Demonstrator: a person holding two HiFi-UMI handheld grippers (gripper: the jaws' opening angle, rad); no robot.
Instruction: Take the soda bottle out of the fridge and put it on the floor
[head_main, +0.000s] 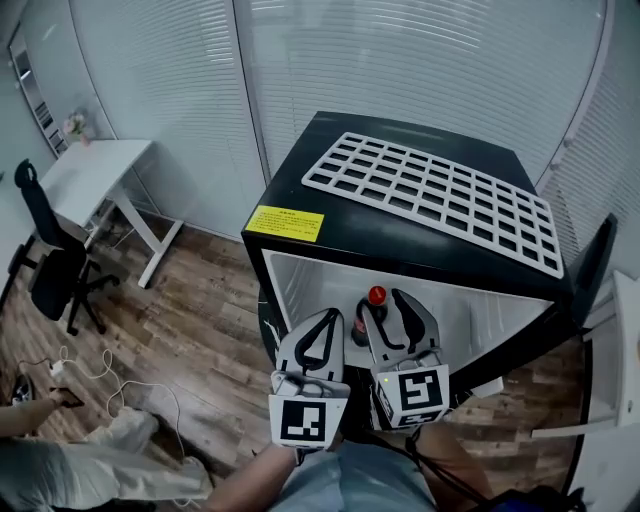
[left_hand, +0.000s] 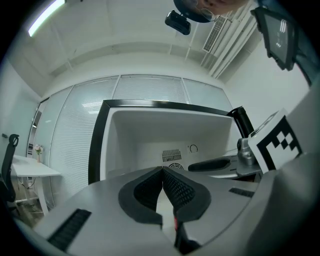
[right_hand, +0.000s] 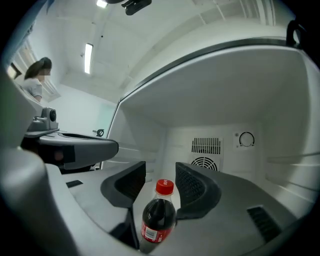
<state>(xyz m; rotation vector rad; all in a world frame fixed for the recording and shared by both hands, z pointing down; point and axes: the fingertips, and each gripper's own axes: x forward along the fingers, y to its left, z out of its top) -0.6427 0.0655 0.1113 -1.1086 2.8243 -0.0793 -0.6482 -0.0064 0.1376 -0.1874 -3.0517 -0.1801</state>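
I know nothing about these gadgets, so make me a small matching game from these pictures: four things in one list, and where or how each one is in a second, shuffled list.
Things:
1. soda bottle
2. white grid rack
3. left gripper
4. yellow label

Places or states:
A. jaws together, nothing between them
B. lying flat on top of the fridge
C. stuck near the front left corner of the fridge top
D. standing upright inside the fridge, between the open jaws of the right gripper

Pairs: 1-D, 2-B, 3-A, 4-C
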